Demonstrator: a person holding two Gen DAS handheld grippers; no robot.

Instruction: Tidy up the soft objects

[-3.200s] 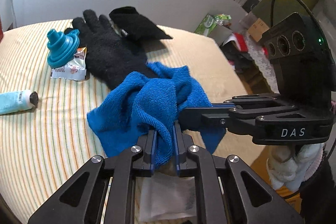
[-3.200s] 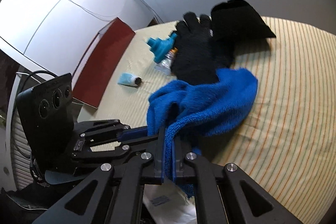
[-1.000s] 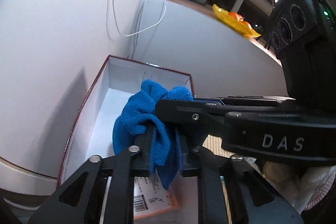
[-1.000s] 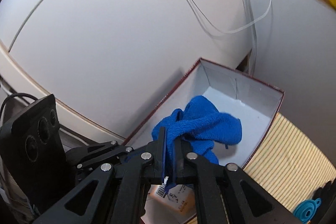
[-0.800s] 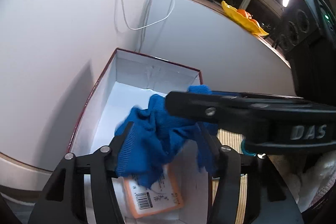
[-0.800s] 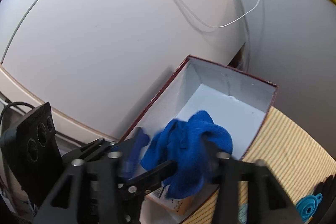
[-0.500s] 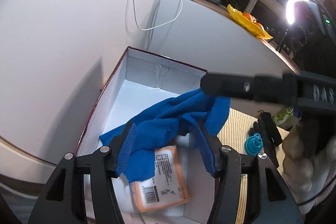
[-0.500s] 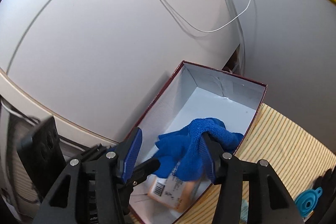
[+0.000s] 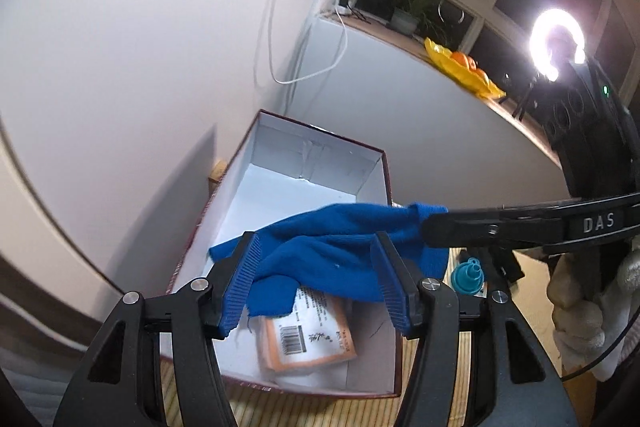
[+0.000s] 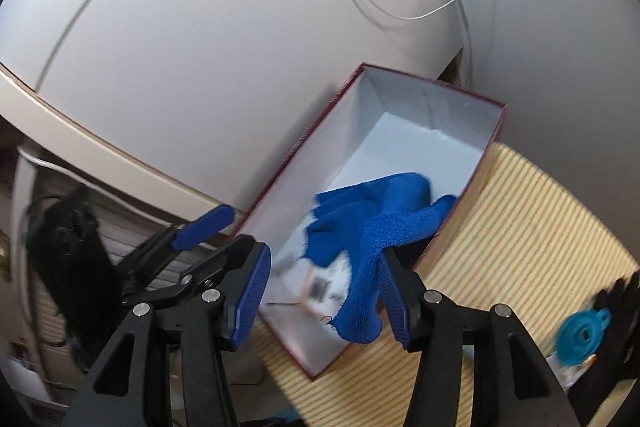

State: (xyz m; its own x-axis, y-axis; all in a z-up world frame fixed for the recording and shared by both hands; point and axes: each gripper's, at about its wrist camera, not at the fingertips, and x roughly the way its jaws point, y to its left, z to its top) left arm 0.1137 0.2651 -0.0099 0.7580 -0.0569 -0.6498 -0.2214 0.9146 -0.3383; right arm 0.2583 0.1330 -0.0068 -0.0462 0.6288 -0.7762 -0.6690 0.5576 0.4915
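The blue cloth (image 9: 332,251) lies spread in the white-lined red box (image 9: 320,133), over an orange and white packet (image 9: 308,341). My left gripper (image 9: 318,287) is open just above the box's near end, with the cloth showing loose between its blue pads. In the right wrist view the right gripper (image 10: 324,295) is open too. One end of the cloth (image 10: 380,223) hangs over the tip of its right finger (image 10: 394,291) and spills over the box's wall (image 10: 486,163). The left gripper's pad (image 10: 202,223) shows at the left.
The box stands against a white wall on a striped mat (image 10: 540,227). A teal funnel (image 10: 582,335) and a black glove (image 10: 616,301) lie on the mat to the right. A person's white-gloved hand (image 9: 580,307) holds the right gripper. A ring light (image 9: 558,45) glares from the window sill.
Both grippers were shut on the blue cloth above the box. Their jaws have opened, the cloth has dropped and spread into the box, and the two grippers have drawn back and apart.
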